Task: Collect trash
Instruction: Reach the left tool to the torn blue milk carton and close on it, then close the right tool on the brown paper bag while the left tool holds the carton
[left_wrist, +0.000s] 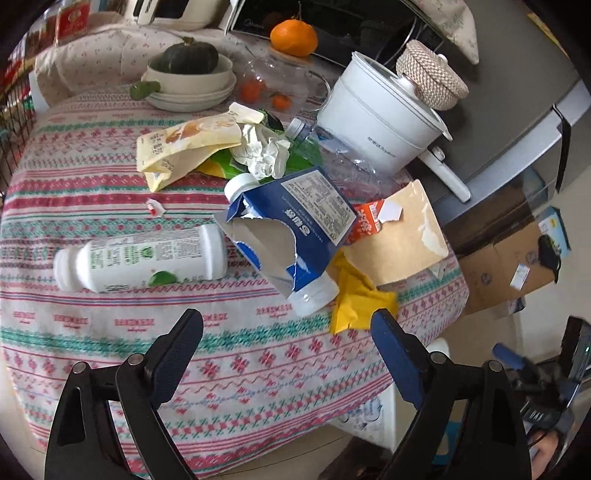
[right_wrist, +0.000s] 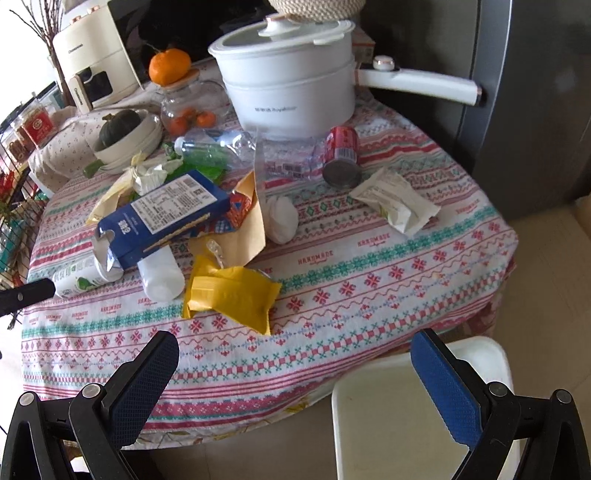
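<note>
Trash lies scattered on a patterned tablecloth (left_wrist: 258, 369). A torn blue carton (left_wrist: 291, 225) sits in the middle, over a white bottle (left_wrist: 314, 295). Left of it lies a white yogurt bottle (left_wrist: 140, 258) on its side. A yellow wrapper (left_wrist: 354, 299) and a brown paper bag (left_wrist: 402, 240) lie to the right. Behind are crumpled paper (left_wrist: 266, 147) and a cream snack bag (left_wrist: 184, 144). My left gripper (left_wrist: 288, 325) hangs open above the near cloth, nothing between its fingers. My right gripper (right_wrist: 295, 350) is open too, near the table's front edge; the yellow wrapper (right_wrist: 232, 295), red can (right_wrist: 341, 147) and white packet (right_wrist: 397, 201) lie beyond it.
A white electric pot (right_wrist: 291, 81) with a long handle stands at the back, beside a glass jar with an orange (right_wrist: 170, 66) on it and a bowl holding a green squash (left_wrist: 188, 55). A white bin (right_wrist: 406, 417) stands below the table's front edge. A cardboard box (left_wrist: 506, 266) sits on the floor.
</note>
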